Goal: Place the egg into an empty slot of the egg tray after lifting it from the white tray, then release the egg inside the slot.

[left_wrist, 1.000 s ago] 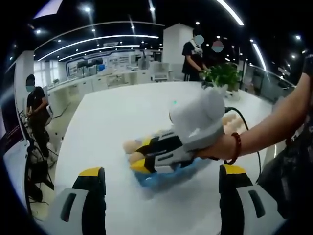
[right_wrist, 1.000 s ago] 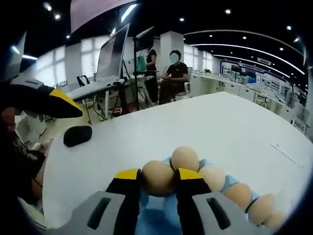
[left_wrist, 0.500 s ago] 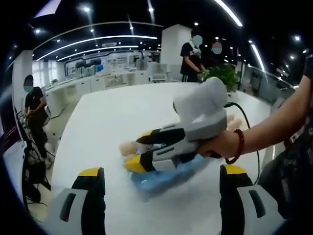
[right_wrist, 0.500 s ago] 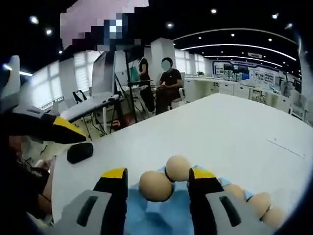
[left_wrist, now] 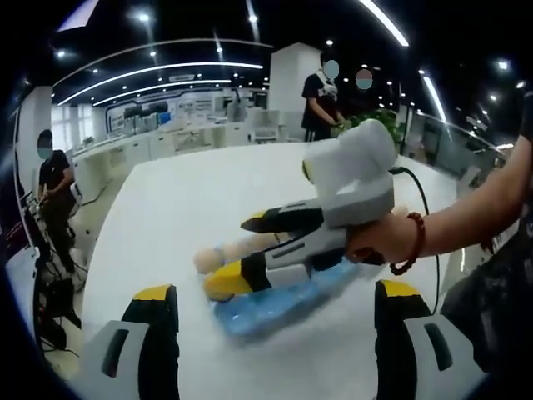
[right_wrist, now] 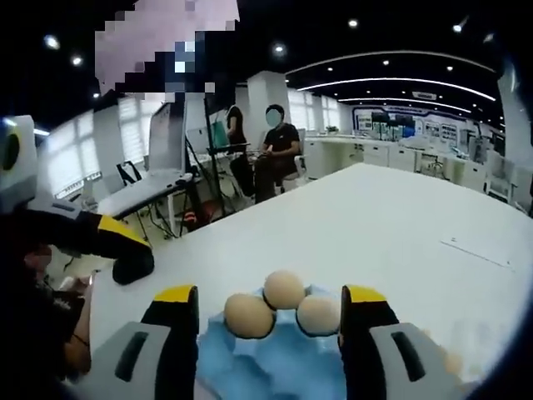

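Right gripper (right_wrist: 271, 312): jaws spread wide, gripping nothing.
Egg (right_wrist: 249, 316): seated in the blue egg tray (right_wrist: 275, 367), between the yellow fingertips (right_wrist: 176, 295), touching neither.
Left gripper (left_wrist: 271, 298): jaws parted, empty, over the white table (left_wrist: 183, 200).

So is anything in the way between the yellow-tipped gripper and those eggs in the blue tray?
Nothing visible does. The right gripper hangs open over the pale blue moulded egg tray, and three tan eggs sit in line between its jaws, uncovered.
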A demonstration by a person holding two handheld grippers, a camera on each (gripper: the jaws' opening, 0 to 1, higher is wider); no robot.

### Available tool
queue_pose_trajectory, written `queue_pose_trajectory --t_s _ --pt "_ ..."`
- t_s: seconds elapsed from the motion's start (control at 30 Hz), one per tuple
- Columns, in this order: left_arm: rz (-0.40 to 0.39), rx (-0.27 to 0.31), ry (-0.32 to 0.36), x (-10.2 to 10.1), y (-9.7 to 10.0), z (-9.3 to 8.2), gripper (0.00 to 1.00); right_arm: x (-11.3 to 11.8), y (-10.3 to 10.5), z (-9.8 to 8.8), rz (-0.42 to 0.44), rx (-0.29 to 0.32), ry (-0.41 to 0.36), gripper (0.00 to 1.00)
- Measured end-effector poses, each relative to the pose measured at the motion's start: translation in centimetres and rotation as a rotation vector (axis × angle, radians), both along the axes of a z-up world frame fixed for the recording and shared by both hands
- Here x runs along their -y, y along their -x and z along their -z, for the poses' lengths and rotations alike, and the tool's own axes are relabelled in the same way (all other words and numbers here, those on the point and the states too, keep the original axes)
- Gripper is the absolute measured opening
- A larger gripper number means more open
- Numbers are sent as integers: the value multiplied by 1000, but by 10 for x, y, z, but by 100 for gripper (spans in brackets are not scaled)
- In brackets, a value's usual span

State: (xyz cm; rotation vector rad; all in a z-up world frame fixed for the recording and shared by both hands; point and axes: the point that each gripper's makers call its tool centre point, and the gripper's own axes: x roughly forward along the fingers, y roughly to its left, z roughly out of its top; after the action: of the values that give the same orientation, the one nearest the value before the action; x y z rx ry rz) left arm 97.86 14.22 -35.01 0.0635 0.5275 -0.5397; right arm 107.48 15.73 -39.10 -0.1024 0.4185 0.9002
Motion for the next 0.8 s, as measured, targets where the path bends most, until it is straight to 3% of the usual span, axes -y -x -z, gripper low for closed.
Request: queue_pose_trajectory --t_s 0.1,0.3,0.8 --pt "2 1 4 3 0 0 100 8 3 1 6 -16 7 76" --pt "9 3 7 8 0 0 100 21 2 -8 29 4 -10 79" --pt "41 -4 -9 18 2 2 100 61 -3 -9 71 24 24 79"
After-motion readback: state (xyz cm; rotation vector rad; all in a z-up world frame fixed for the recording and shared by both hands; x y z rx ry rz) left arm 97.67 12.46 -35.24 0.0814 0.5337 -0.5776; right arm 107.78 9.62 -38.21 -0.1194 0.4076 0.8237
